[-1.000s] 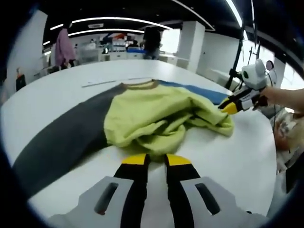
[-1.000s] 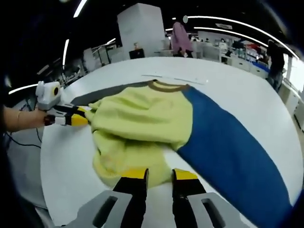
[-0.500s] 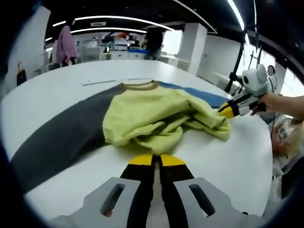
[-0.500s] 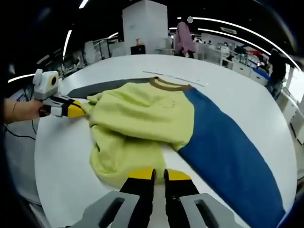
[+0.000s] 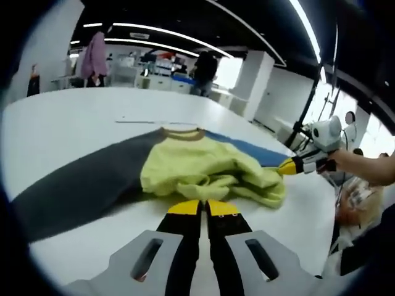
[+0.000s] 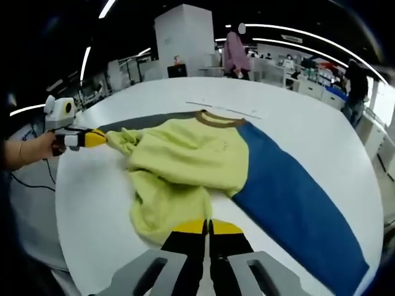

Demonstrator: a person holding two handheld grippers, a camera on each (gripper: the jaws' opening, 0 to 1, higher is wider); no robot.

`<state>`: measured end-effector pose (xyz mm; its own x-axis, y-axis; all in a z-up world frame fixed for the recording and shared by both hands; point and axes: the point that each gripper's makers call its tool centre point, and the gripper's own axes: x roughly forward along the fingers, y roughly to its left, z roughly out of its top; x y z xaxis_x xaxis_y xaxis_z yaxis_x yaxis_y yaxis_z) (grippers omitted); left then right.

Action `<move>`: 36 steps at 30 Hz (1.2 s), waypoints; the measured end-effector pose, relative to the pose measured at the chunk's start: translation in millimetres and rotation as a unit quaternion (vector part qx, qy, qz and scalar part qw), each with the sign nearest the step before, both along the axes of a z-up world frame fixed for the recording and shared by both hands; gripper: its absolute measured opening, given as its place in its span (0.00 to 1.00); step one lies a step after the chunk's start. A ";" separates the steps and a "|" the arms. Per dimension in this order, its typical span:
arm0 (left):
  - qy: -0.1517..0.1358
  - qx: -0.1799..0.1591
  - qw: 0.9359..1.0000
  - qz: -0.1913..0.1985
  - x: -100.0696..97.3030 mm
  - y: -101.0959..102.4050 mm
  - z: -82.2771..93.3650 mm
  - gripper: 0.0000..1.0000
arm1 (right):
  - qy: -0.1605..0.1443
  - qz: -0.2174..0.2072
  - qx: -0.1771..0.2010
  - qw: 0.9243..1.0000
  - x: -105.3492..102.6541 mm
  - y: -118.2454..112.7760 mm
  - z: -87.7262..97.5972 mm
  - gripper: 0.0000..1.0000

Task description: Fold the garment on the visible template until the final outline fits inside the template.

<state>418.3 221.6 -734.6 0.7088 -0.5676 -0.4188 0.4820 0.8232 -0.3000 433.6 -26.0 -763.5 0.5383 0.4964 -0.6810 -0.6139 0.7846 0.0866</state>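
Both claws now pressed together, pinching garment [image 6: 185, 160] edges: left claw [image 5: 203, 208], right claw [image 6: 207, 227]; folding can start.

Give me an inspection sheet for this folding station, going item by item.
Surface: white table, round edge.
Job's things: yellow-green garment bunched over a template, gray panel one side, blue panel the other.
Clutter: a thin light strip beyond the collar.
Grippers: left tool and right tool each closed at the garment's near hem.
Cables: a dark cable beside the table, by the person's hand.
Surroundings: open workroom, ceiling strip lights, people standing far off.
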 end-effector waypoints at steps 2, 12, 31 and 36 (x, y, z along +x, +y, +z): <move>0.003 0.000 1.000 0.000 -4.6 1.6 3.0 0.01 | 0.001 -0.007 0.009 1.000 -3.5 -1.6 5.8 0.00; 0.004 -0.015 1.000 0.005 -29.6 14.6 21.4 0.00 | 0.009 -0.026 0.030 0.999 -32.1 -10.2 28.0 0.00; 0.051 -0.025 0.998 0.035 -81.8 28.3 20.4 0.00 | 0.019 -0.085 0.033 0.996 -76.6 -27.3 43.1 0.00; 0.061 -0.033 0.996 0.049 -92.5 35.4 21.5 0.00 | 0.012 -0.101 0.038 0.994 -85.1 -30.2 52.8 0.00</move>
<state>325.8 257.0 -713.1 0.7080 -0.5275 -0.4696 0.3571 0.8411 -0.4063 348.5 -56.2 -710.7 0.6159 0.4303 -0.6599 -0.4422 0.8821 0.1625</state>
